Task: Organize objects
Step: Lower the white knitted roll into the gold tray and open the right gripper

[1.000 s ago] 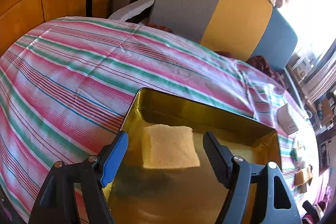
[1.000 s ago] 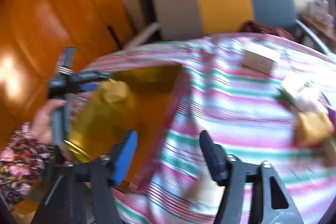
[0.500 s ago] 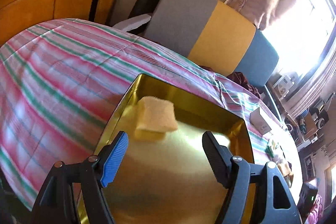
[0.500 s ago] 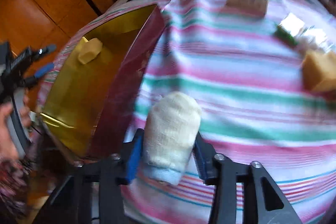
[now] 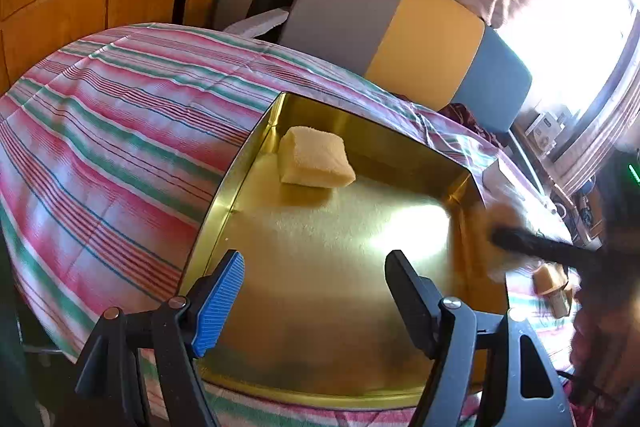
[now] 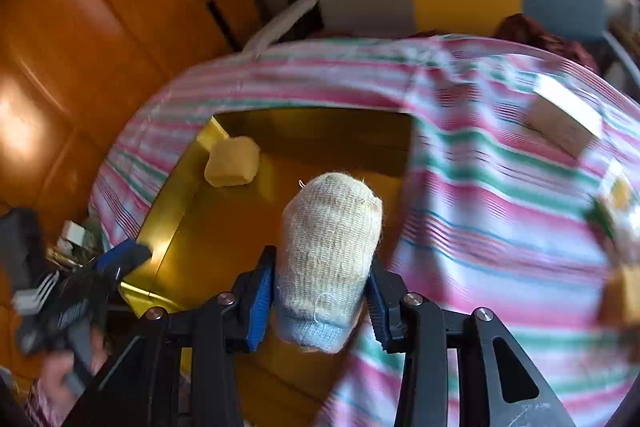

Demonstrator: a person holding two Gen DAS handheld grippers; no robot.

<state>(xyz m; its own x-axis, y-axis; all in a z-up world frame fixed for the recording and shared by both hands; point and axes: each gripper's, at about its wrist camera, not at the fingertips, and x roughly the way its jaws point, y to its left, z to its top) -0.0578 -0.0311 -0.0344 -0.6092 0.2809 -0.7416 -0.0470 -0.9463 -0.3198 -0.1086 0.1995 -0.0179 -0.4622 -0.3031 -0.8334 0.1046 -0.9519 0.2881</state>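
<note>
A gold metal tray (image 5: 224, 187) lies on the striped tablecloth, with a yellow sponge (image 5: 316, 159) in its far left corner. My left gripper (image 5: 316, 267) hovers open over the tray's near part with nothing between its fingers. My right gripper (image 6: 320, 275) is shut on a rolled cream sock (image 6: 328, 227) with a pale blue cuff, held above the tray's (image 6: 180, 195) right side. The sponge (image 6: 232, 167) shows beyond it. The left gripper (image 6: 120, 259) appears blurred at lower left, held by a hand (image 6: 60, 367).
A white box (image 6: 564, 123), a tan block (image 5: 552, 283) and other small blurred items lie on the cloth to the right of the tray. A chair (image 5: 400, 23) with a grey, yellow and blue back stands behind the table, beside wooden panels.
My right gripper shut on the sock on the cloth and carried it left over the tray. My left gripper drew back from the sponge, which stays in the tray.
</note>
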